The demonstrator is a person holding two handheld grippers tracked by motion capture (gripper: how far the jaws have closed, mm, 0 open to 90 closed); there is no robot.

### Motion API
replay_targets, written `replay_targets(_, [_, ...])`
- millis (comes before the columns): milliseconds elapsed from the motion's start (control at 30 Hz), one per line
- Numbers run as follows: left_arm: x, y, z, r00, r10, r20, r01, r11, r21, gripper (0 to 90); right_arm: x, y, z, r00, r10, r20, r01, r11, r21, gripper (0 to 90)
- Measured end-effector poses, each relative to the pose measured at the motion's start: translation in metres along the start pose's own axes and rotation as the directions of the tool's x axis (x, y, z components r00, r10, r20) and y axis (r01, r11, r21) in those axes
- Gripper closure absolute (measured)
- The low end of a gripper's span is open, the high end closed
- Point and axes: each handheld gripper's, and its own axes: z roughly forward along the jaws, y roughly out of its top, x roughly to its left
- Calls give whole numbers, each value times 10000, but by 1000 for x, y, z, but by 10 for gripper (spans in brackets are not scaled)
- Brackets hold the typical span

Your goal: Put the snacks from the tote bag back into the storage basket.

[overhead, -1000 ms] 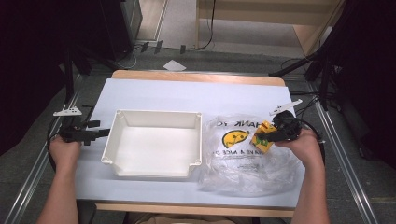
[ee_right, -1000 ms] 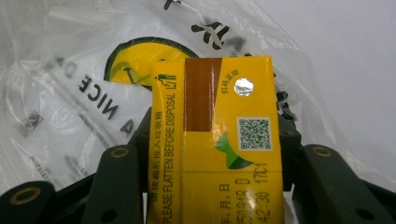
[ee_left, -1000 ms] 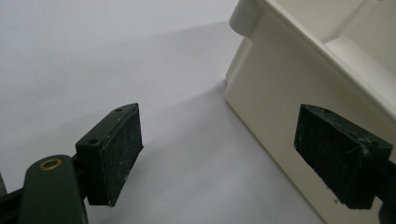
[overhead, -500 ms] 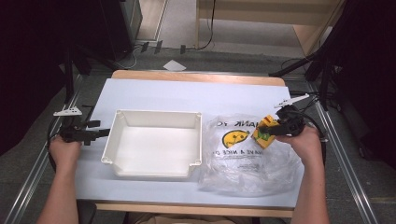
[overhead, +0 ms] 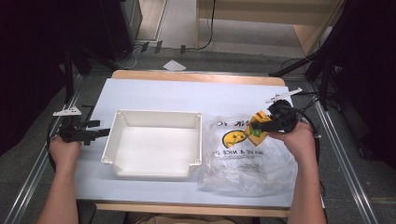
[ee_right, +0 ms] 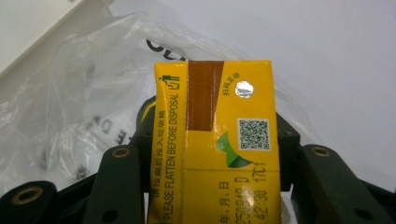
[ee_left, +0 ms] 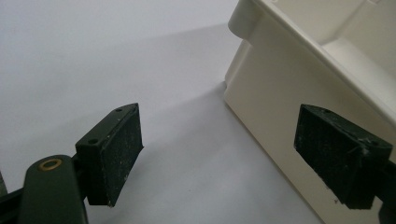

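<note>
High view: bin (overhead: 154, 144) sits mid-table, bag (overhead: 243, 158) beside it. Right gripper (overhead: 261, 127) pinches carton (overhead: 256, 130) above bag. Left gripper (ee_left: 233, 154) spread, empty, beside bin wall.

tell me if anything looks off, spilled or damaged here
Nothing looks spilled or damaged. The yellow drink carton is intact, clamped in the right gripper above the crumpled clear plastic bag. The white plastic bin sits upright and empty on the white table cover, with the open left gripper beside its wall.
</note>
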Motion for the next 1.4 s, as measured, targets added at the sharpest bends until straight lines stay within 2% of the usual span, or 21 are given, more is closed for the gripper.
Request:
replay_targets(133, [0, 0, 0, 10000, -4, 7, 4, 10000, -7, 163, 8, 6, 0, 9998, -216, -23, 216, 9997, -110, 536])
replay_targets(433, [0, 0, 1, 10000, 18, -3, -18, 10000, 10, 162, 19, 13, 0, 9996, -266, 20, 266, 9996, -87, 536])
replay_targets(633, [-1, 0, 1, 10000, 37, 8, -37, 10000, 16, 163, 25, 19, 0, 9996, 107, 277, -98, 9994, -322, 537])
replay_targets(1067, [-1, 0, 1, 10000, 26, 14, -26, 10000, 5, 163, 43, 28, 11, 9991, -163, 385, 174, 9994, -298, 537])
replay_targets(1400, [-1, 0, 1, 10000, -4, 52, 4, 10000, -42, 163, 59, 37, 5, 9984, -398, 389, 411, 9986, -339, 536])
